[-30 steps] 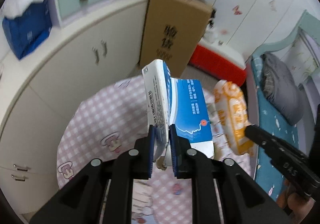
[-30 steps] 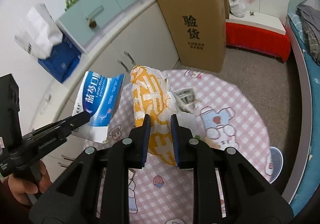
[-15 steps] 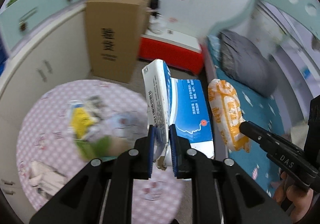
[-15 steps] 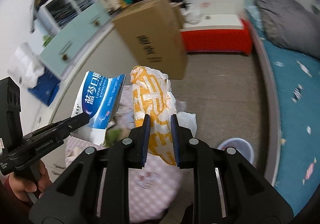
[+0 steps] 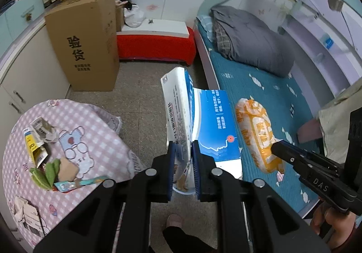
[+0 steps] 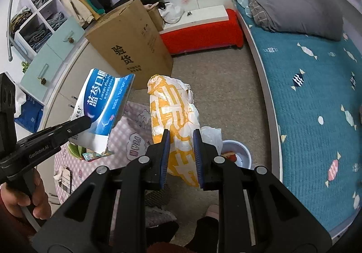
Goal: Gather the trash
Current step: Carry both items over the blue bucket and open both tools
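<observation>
I hold both tools clamped: left tool (image 5: 182, 151) pinching blue box (image 5: 199, 121), right tool (image 6: 179, 140) gripping orange bag (image 6: 172, 117); both raised off desk (image 5: 95, 131), likely for bin (image 6: 237, 151).

A flat blue and white box (image 5: 204, 126), torn open at one end, stands up in the air, pinched between the jaws of the left gripper (image 5: 182, 155). Beside it, a crinkly orange and white bag (image 6: 174, 121) hangs in the air too, squeezed by the right gripper (image 6: 179, 153). More scraps (image 5: 45, 158) lie on the pink checked tabletop (image 5: 95, 140).
</observation>
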Demonstrator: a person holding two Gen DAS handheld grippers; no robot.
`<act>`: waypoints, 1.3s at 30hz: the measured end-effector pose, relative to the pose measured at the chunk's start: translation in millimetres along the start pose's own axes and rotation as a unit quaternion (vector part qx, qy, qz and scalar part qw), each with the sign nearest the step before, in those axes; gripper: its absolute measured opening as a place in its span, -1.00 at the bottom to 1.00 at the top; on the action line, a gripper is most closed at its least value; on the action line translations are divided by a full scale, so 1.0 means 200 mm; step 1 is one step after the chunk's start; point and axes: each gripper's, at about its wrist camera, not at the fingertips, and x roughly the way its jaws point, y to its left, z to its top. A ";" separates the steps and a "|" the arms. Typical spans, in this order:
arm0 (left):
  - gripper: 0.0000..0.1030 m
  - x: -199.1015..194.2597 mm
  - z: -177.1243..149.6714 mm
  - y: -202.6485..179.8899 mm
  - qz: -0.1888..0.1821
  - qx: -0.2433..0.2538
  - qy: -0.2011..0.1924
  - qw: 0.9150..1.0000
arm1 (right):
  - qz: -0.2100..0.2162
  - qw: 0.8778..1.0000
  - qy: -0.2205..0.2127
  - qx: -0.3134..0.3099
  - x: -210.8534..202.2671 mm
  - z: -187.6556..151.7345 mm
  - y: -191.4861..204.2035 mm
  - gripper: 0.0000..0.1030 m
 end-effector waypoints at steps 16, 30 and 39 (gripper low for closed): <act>-0.72 0.16 -0.05 -0.30 -0.011 0.076 0.044 0.996 | -0.030 0.999 -0.024 0.032 -0.09 -0.04 -0.18 0.18; -0.70 0.17 -0.03 -0.49 -0.040 0.122 0.043 0.991 | -0.059 0.994 -0.073 0.064 -0.30 -0.11 -0.27 0.28; 0.45 0.17 -0.02 -0.55 -0.052 0.108 0.040 0.992 | -0.068 0.989 -0.089 0.093 -0.38 -0.15 -0.34 0.31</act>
